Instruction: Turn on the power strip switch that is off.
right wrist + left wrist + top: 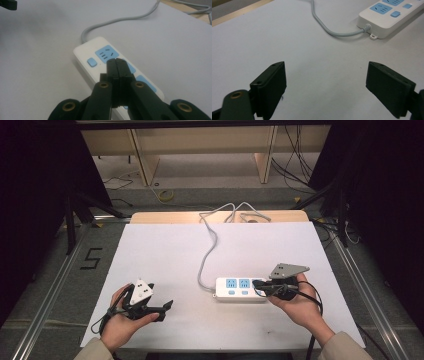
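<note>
Surface [165, 265]: white sheet over a wooden top, carrying everything listed.

Power strip [239, 289]: white, with blue sockets and blue switches; lies flat directly under the right hand-held gripper's tips and well off to the left hand-held gripper's far side, across bare sheet.

Grey cable [207, 252]: leaves the strip's end farthest from the right hand-held gripper and runs away toward the far edge.

Right hand-held gripper [260, 288]: jaws clenched together with nothing between them, tips poised over the strip's blue sockets; contact cannot be told.

Left hand-held gripper [167, 305]: jaws released and spread wide, empty, low over bare sheet, pointing toward the strip.
</note>
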Demonstrator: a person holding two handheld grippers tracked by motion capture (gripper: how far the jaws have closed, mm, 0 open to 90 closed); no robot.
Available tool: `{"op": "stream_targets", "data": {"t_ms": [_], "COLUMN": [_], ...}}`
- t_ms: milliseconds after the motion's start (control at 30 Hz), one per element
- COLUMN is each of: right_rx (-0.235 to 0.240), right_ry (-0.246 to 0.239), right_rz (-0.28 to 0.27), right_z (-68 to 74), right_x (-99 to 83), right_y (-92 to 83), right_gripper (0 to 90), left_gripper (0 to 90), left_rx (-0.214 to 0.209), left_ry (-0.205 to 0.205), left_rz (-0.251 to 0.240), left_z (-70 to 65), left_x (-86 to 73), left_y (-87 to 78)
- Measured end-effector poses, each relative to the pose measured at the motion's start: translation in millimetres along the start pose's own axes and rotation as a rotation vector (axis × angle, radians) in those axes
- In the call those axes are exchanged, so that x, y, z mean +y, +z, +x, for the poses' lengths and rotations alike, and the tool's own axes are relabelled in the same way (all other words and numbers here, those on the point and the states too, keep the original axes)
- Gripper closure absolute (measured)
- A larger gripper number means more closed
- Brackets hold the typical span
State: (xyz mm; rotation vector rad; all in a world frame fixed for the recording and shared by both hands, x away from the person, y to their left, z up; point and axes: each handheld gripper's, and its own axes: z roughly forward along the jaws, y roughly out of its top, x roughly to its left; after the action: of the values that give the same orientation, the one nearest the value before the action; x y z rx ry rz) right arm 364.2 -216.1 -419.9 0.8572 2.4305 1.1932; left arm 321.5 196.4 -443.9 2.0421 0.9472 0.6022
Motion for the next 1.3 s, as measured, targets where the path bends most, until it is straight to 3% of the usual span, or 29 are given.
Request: {"op": "stream_targets", "data": {"t_ms": [1300], "right_rx": [0.041], "right_ry": [-0.028], "right_rz": [0.057], "right_z": [9.5], "right_x": [15.8], "right_y": [29.7], "right_gripper": [90.0], "left_gripper": [16.6], "left_rx": [-0.003], "left_ry": [0.007], "left_rz": [0.004], "left_z": [-0.6], "left_x": [0.3], "left_y": [0.2]}}
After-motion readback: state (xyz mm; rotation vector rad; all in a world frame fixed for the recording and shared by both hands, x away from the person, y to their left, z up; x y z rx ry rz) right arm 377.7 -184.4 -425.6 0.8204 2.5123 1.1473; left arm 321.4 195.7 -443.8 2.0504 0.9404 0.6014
